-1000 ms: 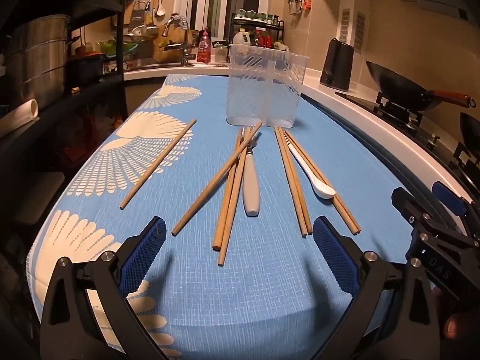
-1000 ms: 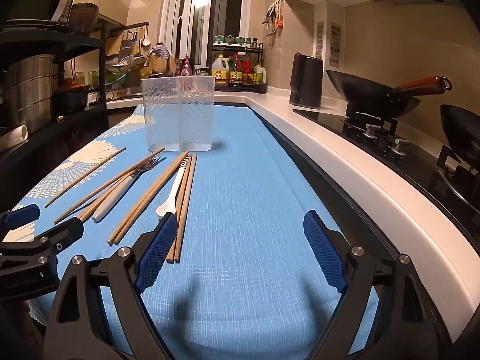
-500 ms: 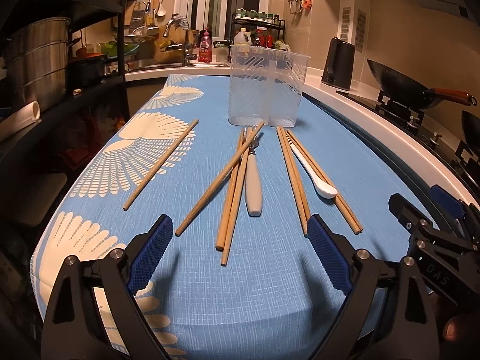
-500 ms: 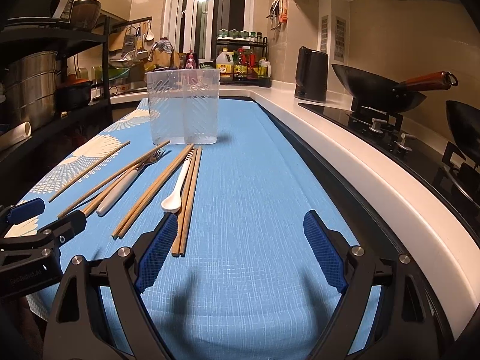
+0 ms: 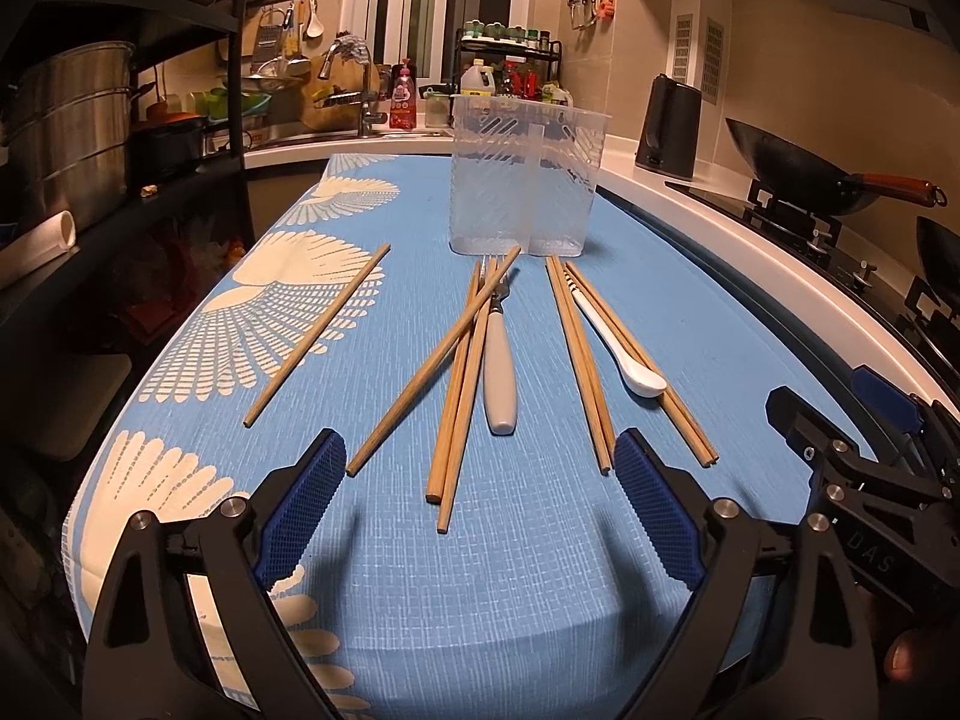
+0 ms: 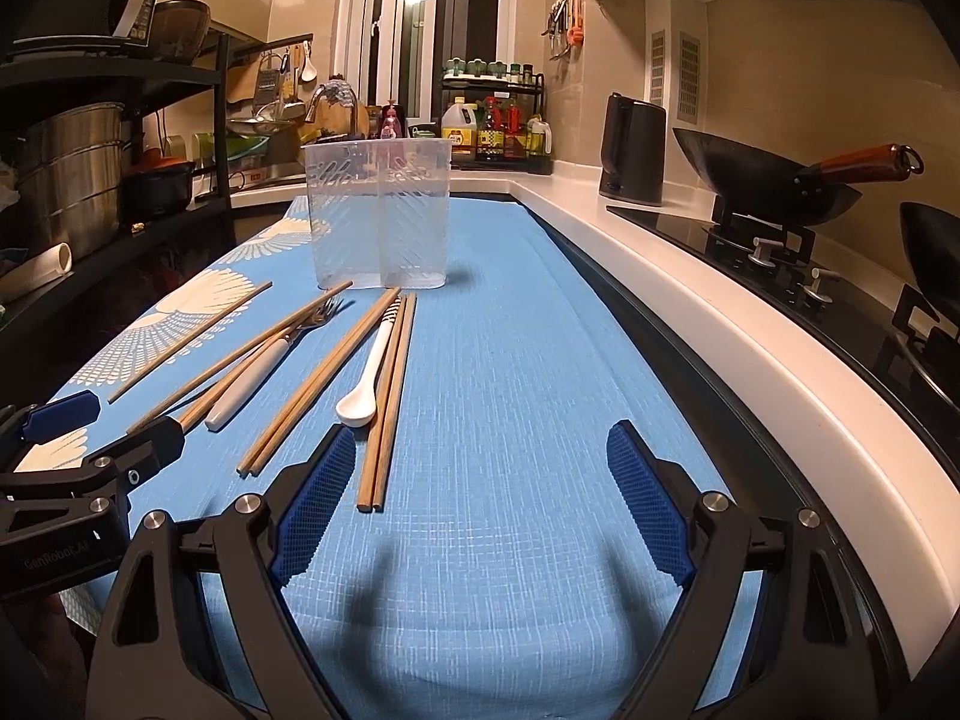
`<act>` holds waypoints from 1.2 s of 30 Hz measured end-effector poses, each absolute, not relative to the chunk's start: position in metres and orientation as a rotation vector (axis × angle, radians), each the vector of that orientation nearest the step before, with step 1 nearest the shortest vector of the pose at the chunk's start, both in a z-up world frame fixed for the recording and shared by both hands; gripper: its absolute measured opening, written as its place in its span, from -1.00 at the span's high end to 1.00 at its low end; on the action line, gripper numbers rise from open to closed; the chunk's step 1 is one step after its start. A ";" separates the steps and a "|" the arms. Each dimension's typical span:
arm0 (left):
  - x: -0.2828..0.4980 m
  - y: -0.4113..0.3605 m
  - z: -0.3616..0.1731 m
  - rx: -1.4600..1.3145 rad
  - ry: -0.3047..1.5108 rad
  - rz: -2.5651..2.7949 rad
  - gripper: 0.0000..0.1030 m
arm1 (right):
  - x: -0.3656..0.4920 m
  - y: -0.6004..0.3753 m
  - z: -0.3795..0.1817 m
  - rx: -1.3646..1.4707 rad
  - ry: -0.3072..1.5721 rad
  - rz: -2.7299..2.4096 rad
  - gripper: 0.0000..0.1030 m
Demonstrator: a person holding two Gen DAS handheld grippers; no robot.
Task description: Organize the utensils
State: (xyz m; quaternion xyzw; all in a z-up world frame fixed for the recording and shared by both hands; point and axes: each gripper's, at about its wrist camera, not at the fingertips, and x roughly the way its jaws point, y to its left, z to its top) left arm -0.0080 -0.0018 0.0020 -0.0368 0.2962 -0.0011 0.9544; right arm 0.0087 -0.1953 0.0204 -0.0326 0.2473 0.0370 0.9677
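Note:
A clear plastic two-compartment utensil holder (image 5: pixel 524 180) (image 6: pixel 379 216) stands upright on the blue cloth. In front of it lie several wooden chopsticks (image 5: pixel 459 384) (image 6: pixel 387 402), a fork with a pale handle (image 5: pixel 500 372) (image 6: pixel 252 381) and a white spoon (image 5: pixel 624 354) (image 6: pixel 367 375). One chopstick (image 5: pixel 318 333) lies apart to the left. My left gripper (image 5: pixel 480 480) is open and empty, just short of the chopstick ends. My right gripper (image 6: pixel 480 474) is open and empty, its left finger next to the rightmost chopstick pair.
The cloth-covered table (image 5: pixel 540 588) ends near both grippers. A white counter edge (image 6: pixel 750 360) runs along the right, with a stove, woks (image 6: pixel 774 174) and a black kettle (image 6: pixel 633 150). A dark shelf with pots (image 5: pixel 72 126) stands on the left. A sink is at the back.
Both grippers have moved a little forward toward the utensils. The utensils and holder have not moved.

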 end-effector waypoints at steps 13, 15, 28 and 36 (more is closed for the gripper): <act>-0.008 -0.004 0.005 -0.070 0.596 -0.011 -0.70 | 0.007 -0.195 0.022 -0.067 0.490 0.079 -0.64; -0.008 -0.004 0.005 -0.069 0.595 -0.012 -0.69 | 0.007 -0.195 0.021 -0.066 0.490 0.081 -0.64; -0.008 -0.006 0.006 -0.073 0.597 -0.045 -0.59 | 0.005 -0.195 0.025 -0.073 0.478 0.080 -0.57; -0.007 -0.004 0.004 -0.080 0.605 -0.037 -0.54 | 0.009 -0.196 0.024 -0.068 0.496 0.087 -0.57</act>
